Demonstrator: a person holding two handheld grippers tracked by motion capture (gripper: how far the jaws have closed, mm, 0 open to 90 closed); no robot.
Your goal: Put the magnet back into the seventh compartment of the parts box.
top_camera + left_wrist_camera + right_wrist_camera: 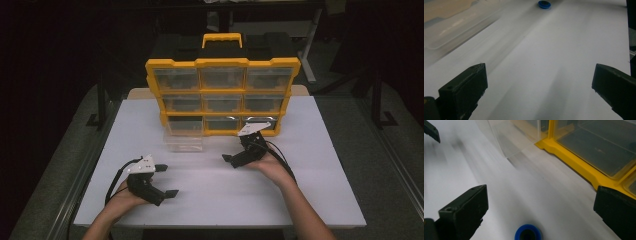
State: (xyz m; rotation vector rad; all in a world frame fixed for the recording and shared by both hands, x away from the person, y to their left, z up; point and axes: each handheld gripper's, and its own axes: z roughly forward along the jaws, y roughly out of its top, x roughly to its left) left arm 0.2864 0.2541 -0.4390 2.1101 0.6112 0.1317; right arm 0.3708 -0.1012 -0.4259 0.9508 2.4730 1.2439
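A small blue ring lies on the white table just in front of my right gripper, low between its wide-open jaws. From the left gripper view the same blue ring sits far ahead on the table. My left gripper is open with nothing between its jaws. A yellow organizer with clear drawers stands upright at the back centre. One clear drawer is pulled out of its bottom-left slot onto the table. In the high view my left gripper rests front left and my right gripper hovers near the organizer's base.
The white table has bare surface at its right and front. The pulled-out clear drawer lies to the left of my left gripper's line. The organizer's yellow frame runs close on the right of my right gripper. Dark floor surrounds the table.
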